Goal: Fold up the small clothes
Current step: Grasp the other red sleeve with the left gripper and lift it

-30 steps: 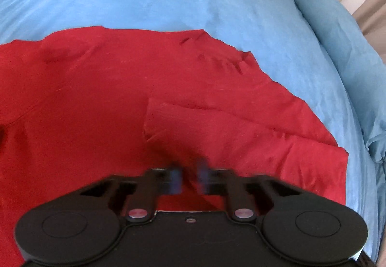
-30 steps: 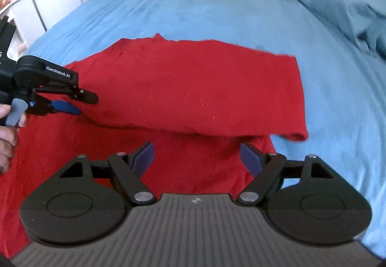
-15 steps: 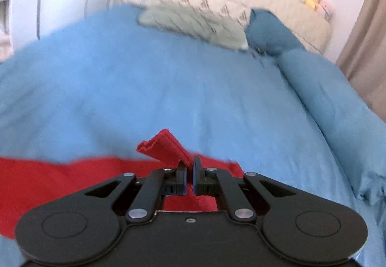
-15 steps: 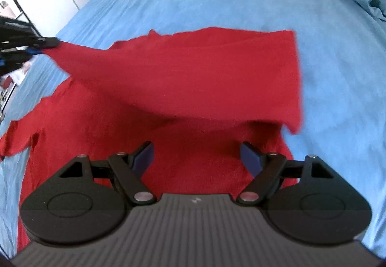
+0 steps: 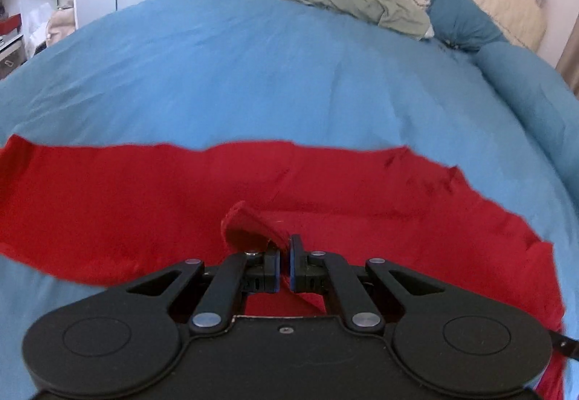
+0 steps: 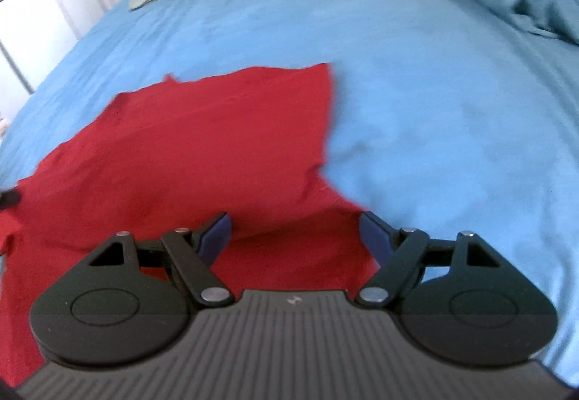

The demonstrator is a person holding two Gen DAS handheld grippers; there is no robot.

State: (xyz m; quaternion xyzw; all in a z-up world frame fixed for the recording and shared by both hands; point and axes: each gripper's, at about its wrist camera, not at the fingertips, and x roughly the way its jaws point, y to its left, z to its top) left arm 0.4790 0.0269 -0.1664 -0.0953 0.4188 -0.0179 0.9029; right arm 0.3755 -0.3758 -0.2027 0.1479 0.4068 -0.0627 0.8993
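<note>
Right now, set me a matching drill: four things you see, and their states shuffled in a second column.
Things:
1. left gripper
2. right gripper
3. red shirt
4. green cloth

States:
A. open, holding nothing
B. crumpled at the head of the bed
C. shut on a fold of red fabric
D. spread over the blue bedspread

Pairs: 1-C, 2-A, 3-D, 4-B

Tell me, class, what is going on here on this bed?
A person with a gripper in each hand is folding a red garment spread on a blue bed cover. The left gripper is shut on a pinched-up bit of the cloth, raised above the rest. The right gripper is open over the garment's near edge, holding nothing.
</note>
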